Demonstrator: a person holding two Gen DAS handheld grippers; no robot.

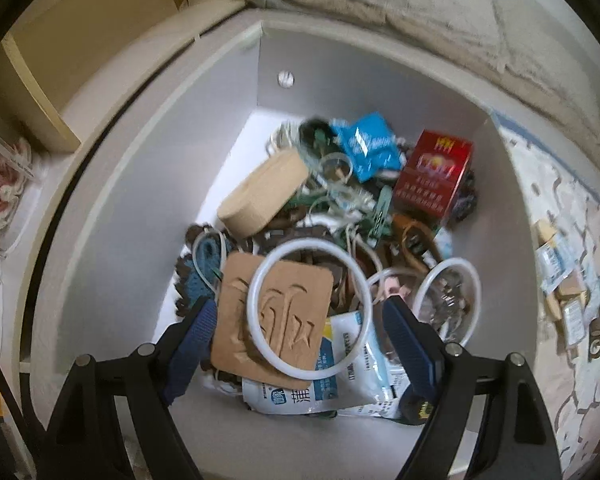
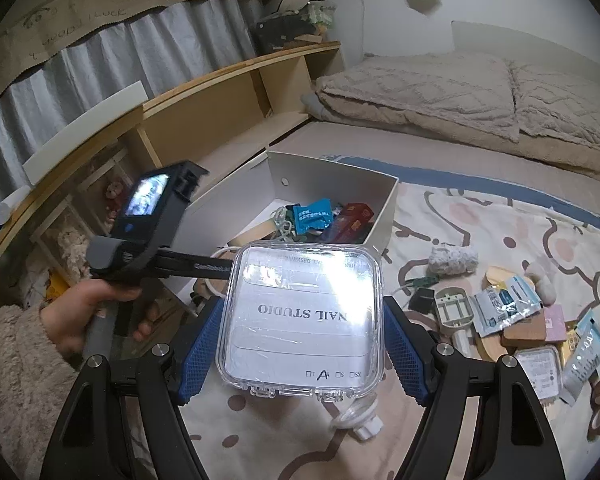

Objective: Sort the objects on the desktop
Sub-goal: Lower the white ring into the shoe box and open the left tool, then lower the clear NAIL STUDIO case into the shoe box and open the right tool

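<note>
The right gripper (image 2: 304, 344) has its fingers clamped on the side walls of the clear nail case (image 2: 306, 316), held just short of the white box (image 2: 382, 216). I judge the case light, stiff, slick and crackable. The left gripper (image 1: 300, 344), fingers spread and empty, hovers inside that box over a cork tile (image 1: 272, 316) and white ring (image 1: 308, 308). Beyond, a red carton (image 1: 432, 176).

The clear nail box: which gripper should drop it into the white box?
Right. The right gripper already holds the clear nail box, facing the white box; the left gripper hovers empty.
</note>
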